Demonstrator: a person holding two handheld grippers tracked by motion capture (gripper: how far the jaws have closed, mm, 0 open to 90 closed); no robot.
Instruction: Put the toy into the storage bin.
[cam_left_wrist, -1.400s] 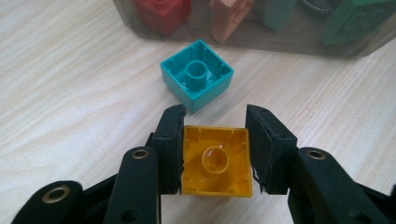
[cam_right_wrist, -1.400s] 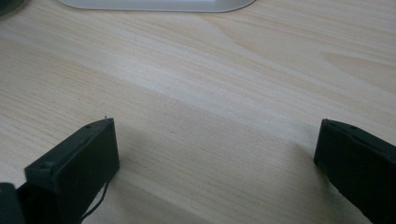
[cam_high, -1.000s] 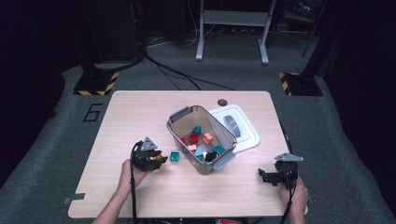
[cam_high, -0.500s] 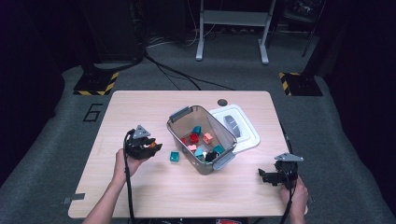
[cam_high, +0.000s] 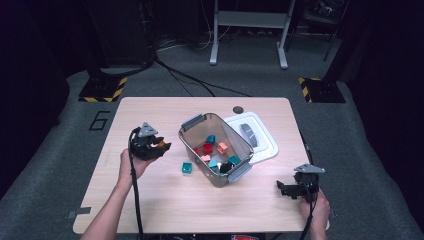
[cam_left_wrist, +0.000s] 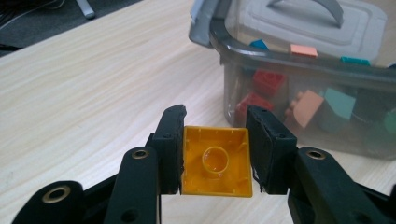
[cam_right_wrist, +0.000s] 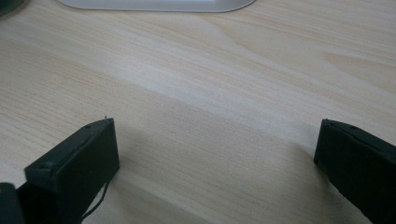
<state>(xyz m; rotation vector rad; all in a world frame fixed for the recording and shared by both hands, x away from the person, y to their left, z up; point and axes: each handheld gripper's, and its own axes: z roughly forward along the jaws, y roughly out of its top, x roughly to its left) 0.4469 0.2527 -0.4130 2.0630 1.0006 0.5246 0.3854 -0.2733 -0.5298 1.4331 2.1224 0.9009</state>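
My left gripper (cam_high: 163, 147) (cam_left_wrist: 215, 113) is shut on a yellow brick (cam_high: 160, 143) (cam_left_wrist: 215, 164), held above the table with its hollow underside toward the camera. It hangs left of a grey see-through bin (cam_high: 191, 123) (cam_left_wrist: 299, 59) that holds several red, teal and salmon bricks. A teal brick (cam_high: 187, 167) lies on the table just left of the bin. My right gripper (cam_high: 281, 188) (cam_right_wrist: 215, 123) rests low at the table's right front corner, jaws wide open with bare wood between them.
The bin's white lid (cam_high: 257, 140) (cam_left_wrist: 303, 18) with a grey handle lies flat behind and right of the bin. A small dark disc (cam_high: 238, 109) sits near the far edge. The wooden table (cam_high: 150, 200) stands on grey carpet with cables behind it.
My left gripper has lifted away from the table beside the teal brick, moving up and slightly left with the yellow brick in its jaws. The right gripper has stayed put.
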